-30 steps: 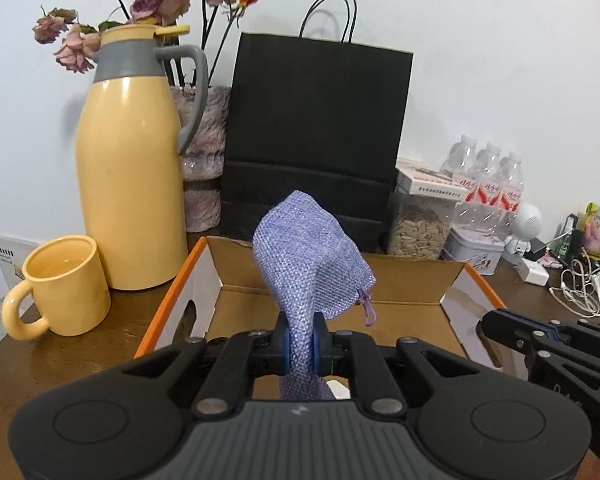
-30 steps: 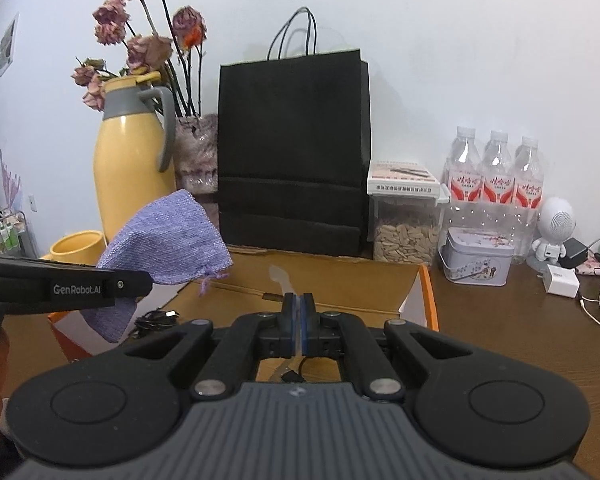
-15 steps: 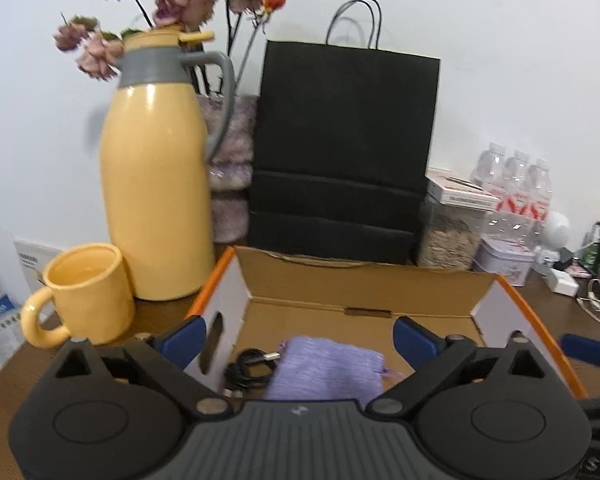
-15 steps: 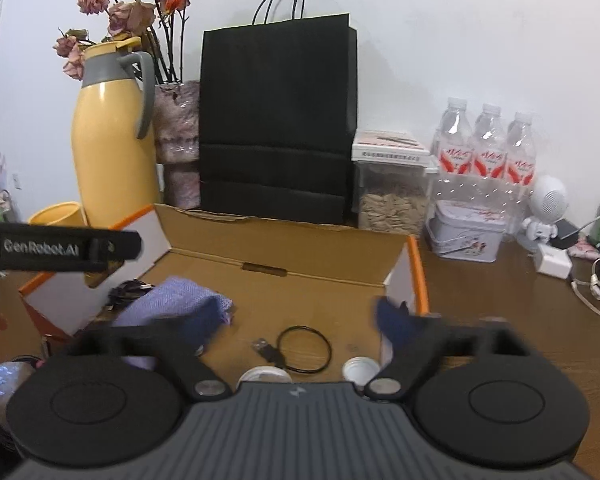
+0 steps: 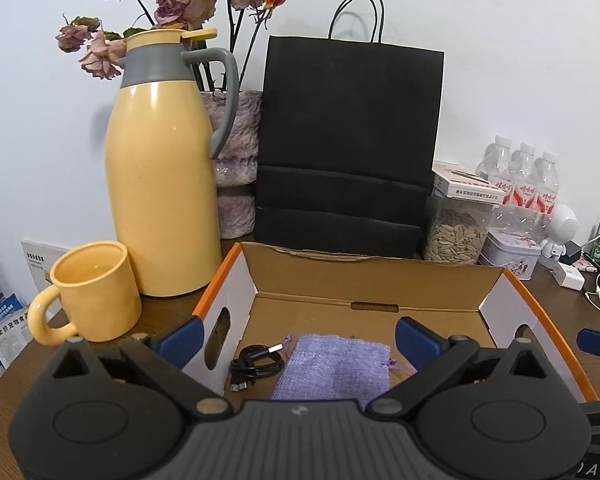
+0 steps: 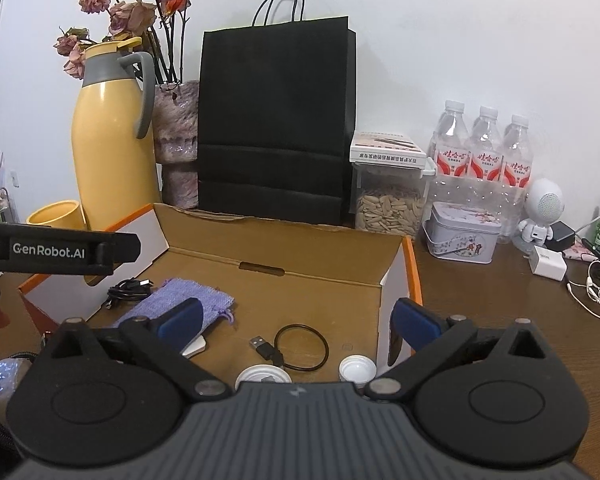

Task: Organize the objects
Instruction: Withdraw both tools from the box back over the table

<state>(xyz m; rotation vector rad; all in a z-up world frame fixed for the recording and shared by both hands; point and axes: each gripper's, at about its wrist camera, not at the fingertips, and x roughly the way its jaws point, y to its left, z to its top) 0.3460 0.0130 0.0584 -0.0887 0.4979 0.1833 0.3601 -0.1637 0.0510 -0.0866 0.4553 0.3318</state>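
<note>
My left gripper (image 5: 300,338) gapes wide, empty; my right gripper (image 6: 298,318) is opening, nothing between its fingers. The purple pouch (image 5: 334,370) lies flat inside the cardboard box (image 5: 372,280), beside a coiled black cable (image 5: 256,364).

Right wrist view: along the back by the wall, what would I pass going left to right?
Yellow jug → furry vase with dried roses → black paper bag → seed jar → water bottles → small white robot figure.
</note>
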